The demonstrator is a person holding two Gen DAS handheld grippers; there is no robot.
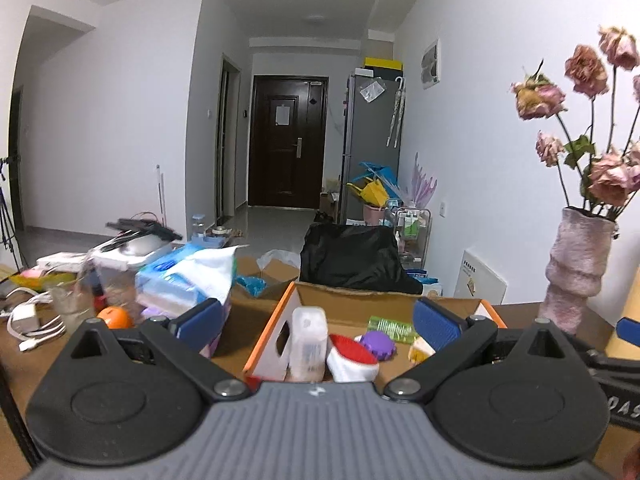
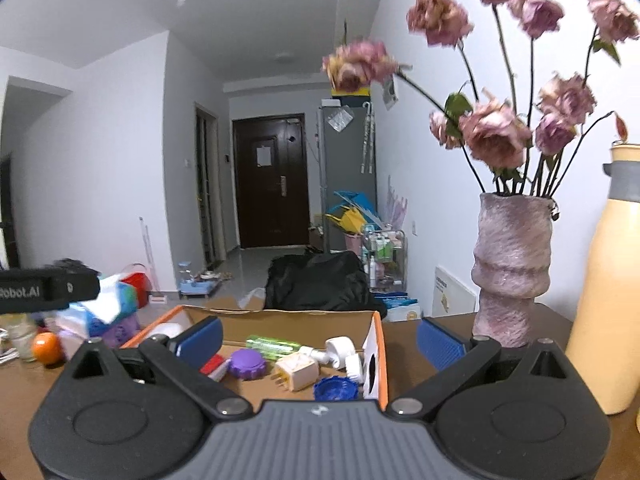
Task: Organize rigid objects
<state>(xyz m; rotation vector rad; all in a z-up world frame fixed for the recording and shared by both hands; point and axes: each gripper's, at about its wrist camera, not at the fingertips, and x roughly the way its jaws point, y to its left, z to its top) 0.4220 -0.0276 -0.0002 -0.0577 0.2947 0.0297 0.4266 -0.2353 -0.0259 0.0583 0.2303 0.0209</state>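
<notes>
An open cardboard box with orange edges sits on the brown table in front of both grippers. Inside lie a white bottle, a red and white brush, a purple lid, a green clear case, a cream plug adapter, a white pump head and a blue lid. My left gripper is open and empty above the box's near side. My right gripper is open and empty above the box.
A pink vase of dried roses stands right of the box, with a tall yellow bottle at the far right. Left of the box lie tissue packs, an orange, a glass jar and white chargers.
</notes>
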